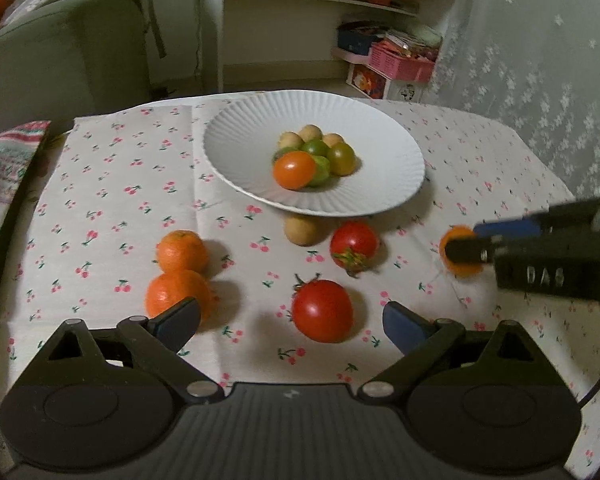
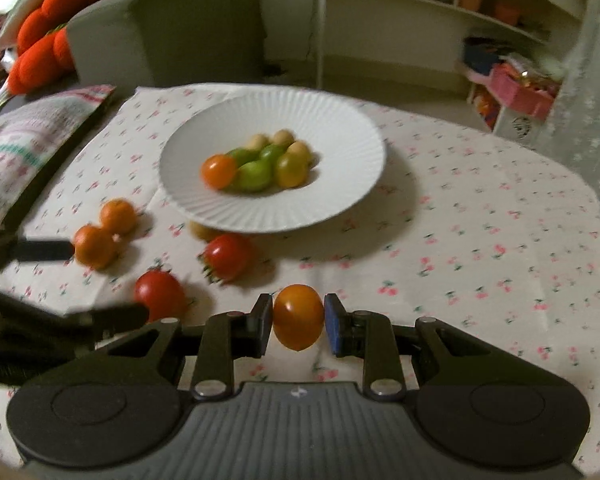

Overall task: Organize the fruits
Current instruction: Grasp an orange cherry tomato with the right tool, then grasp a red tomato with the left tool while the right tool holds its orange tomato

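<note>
The right tongs (image 2: 298, 322) are closed on a small orange oval tomato (image 2: 299, 317), its long axis upright, near the bench's front edge; the white ribbed plate (image 2: 340, 128) lies straight ahead. The left tongs (image 1: 292, 320) gape wide, empty, over a red tomato (image 1: 322, 316).

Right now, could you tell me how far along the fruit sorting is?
Partly done. Several small fruits already sit in the white plate. The right gripper is shut on an orange tomato. Two oranges, two red tomatoes and a small tan fruit remain on the tablecloth; the left gripper is open.
</note>
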### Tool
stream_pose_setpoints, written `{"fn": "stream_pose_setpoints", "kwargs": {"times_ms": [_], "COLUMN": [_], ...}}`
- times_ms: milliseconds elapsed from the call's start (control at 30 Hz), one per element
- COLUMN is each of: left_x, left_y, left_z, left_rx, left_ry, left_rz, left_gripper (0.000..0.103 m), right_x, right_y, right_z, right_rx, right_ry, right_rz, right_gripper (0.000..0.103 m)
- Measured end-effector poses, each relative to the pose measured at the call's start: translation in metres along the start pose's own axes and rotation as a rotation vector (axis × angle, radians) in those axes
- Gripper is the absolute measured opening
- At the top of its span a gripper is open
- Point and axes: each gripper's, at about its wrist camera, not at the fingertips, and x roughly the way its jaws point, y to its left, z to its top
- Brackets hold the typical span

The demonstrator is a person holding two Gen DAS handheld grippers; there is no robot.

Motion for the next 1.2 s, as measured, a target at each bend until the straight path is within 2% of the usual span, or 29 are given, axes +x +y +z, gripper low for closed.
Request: {"fn": "stream_pose_setpoints", "kwargs": {"times_ms": [67,133,367,500,667,733,800,900,1000,1067,1133,1200], "left_x": [0.004,0.009,0.024,0.024,0.025,0.023,0.021,0.020,0.022,0.020,0.015,0.010], "left_y": [-0.006,-0.012,-0.023,-0.025,-0.025,-0.023,-0.021,-0.019,-0.016,-0.016,-0.015,-0.014], "left_z": [-0.002,-0.004,-0.013,-0.012,-0.012,-0.011,-0.009,-0.009,-0.011,-0.009,-0.007,-0.005], "left_rx": [0.030,0.071,0.161,0.169,0.159,0.145,0.128,0.103,0.074,0.073,0.068,0.062], "left_ry": [-0.003,-0.004,0.035,0.036,0.045,0.048,0.051,0.056,0.057,0.046,0.020,-0.001], "left_rz": [0.018,0.037,0.060,0.044,0.025,0.014,-0.001,-0.032,-0.041,-0.038,-0.040,-0.048], "left_gripper": [0.081,0.069,0.049,0.034,0.022,0.007,0.001,0.001,0.006,0.020,0.045,0.053], "right_x": [0.001,0.001,0.001,0.001,0.000,0.000,0.000,-0.001,-0.001,-0.001,-0.002,-0.002], "right_y": [0.000,0.002,0.008,0.011,0.011,0.012,0.012,0.013,0.013,0.013,0.012,0.010], "right_z": [0.003,0.003,0.003,0.003,0.003,0.003,0.003,0.004,0.004,0.004,0.004,0.004], "right_rx": [-0.001,-0.012,-0.045,-0.060,-0.064,-0.066,-0.065,-0.064,-0.065,-0.063,-0.057,-0.047], "right_ry": [-0.006,-0.011,-0.021,-0.029,-0.031,-0.033,-0.035,-0.039,-0.039,-0.040,-0.043,-0.046], "right_rz": [0.001,0.002,0.010,0.008,0.008,0.009,0.009,0.011,0.011,0.010,0.010,0.008], "right_gripper": [0.025,0.025,0.025,0.025,0.025,0.025,0.025,0.025,0.025,0.025,0.025,0.025]}}
